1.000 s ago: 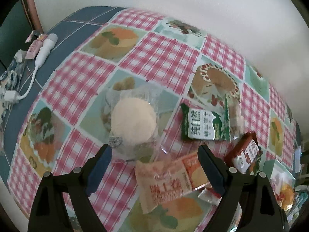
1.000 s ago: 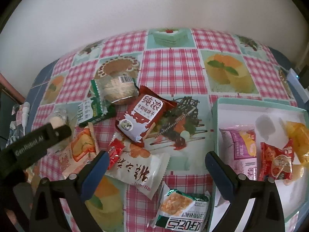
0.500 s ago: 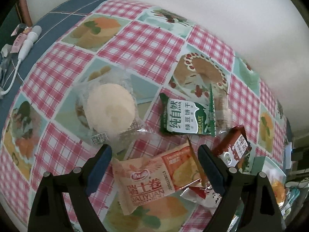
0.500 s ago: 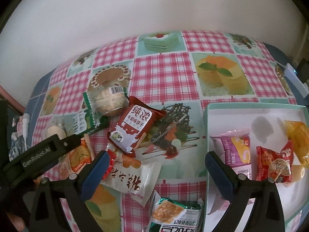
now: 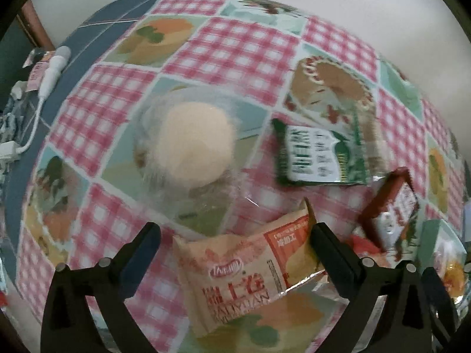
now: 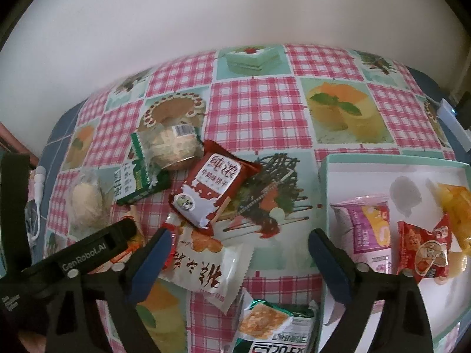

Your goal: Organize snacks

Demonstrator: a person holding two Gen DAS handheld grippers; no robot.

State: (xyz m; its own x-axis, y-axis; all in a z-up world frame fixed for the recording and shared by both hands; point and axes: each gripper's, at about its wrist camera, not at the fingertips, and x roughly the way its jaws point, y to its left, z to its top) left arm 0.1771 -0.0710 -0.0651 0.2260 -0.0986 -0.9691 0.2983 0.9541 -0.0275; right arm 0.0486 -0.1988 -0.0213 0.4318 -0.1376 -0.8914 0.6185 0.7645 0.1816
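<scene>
Fingers (image 5: 147,244) on the left gripper (image 5: 235,242) spread wide, hovering over the orange pack (image 5: 247,276) with nothing gripped. Right gripper (image 6: 238,250) gapes wide too, above the white pack (image 6: 209,267) mid-counter (image 6: 256,108). Red pack (image 6: 212,185) and green pack (image 6: 138,179) lie further in; round bun (image 5: 191,144) sits towards the left edge. Tray (image 6: 382,161) at the right edge holds several snacks.

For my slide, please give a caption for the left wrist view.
Open left gripper over an orange snack packet on the checked tablecloth.
</scene>
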